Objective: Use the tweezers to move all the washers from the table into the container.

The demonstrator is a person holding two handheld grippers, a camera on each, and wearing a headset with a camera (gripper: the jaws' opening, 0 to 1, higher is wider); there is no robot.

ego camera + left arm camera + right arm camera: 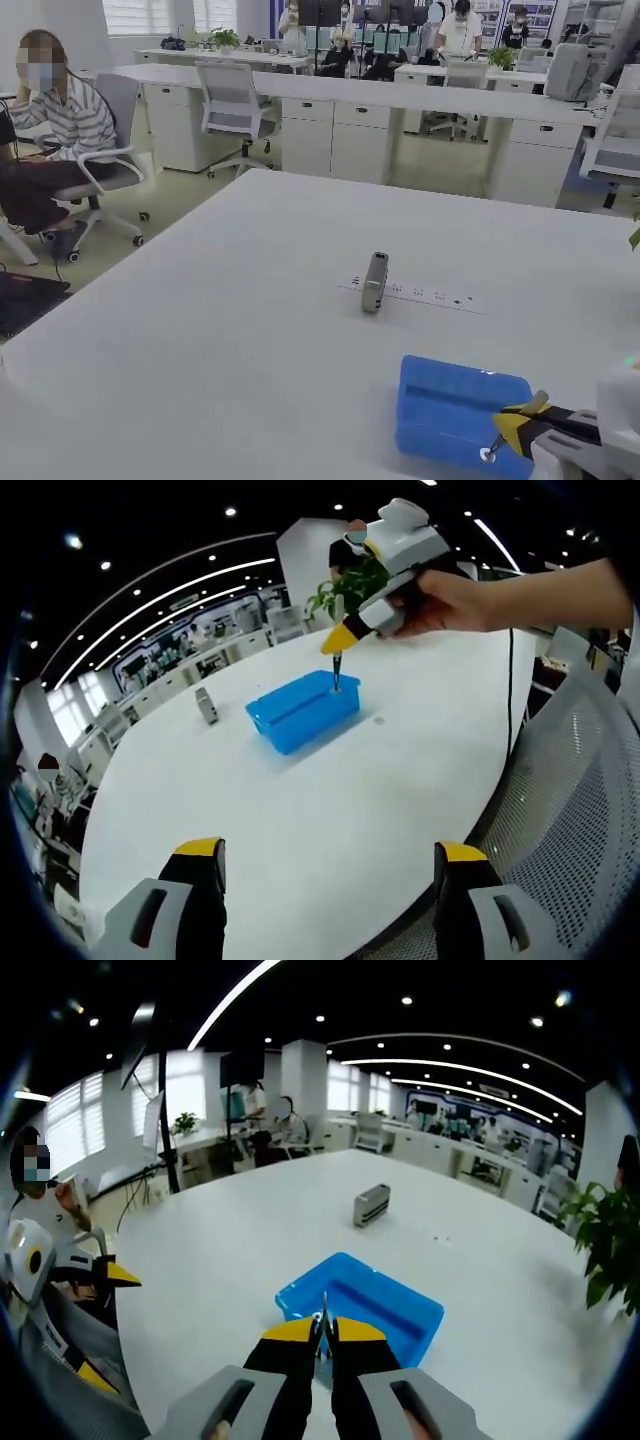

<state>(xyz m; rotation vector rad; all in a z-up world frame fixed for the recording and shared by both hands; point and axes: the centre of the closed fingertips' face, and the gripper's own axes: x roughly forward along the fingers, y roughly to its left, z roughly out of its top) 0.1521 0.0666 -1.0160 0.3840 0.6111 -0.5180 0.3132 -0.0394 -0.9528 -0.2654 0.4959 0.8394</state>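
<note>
We hold the right gripper [325, 1335] with its jaws clamped on the tweezers [336, 670], one washer [487, 455] at their tips over the blue container [440, 400], the left gripper [330, 852] with its jaws apart and idle, and a row of small washers [420, 292] on the table [250, 330] is, we judge, left to move.

the table [250, 330] has a white top, smooth and matt, with only a faint sheen under the ceiling lights. the container [450, 405] looks like blue plastic – slightly translucent, glossy along its rim. the tweezers [324, 1310] are thin bare metal. the right gripper [323, 1332] has a pale grey matt plastic shell with yellow and black jaw covers – the left gripper [330, 850] has the same finish. the washer [487, 455] at the tweezer tips glints pale, metal-like. the small grey block [374, 282] looks like brushed metal. the chair back [580, 770] is grey perforated mesh.
</note>
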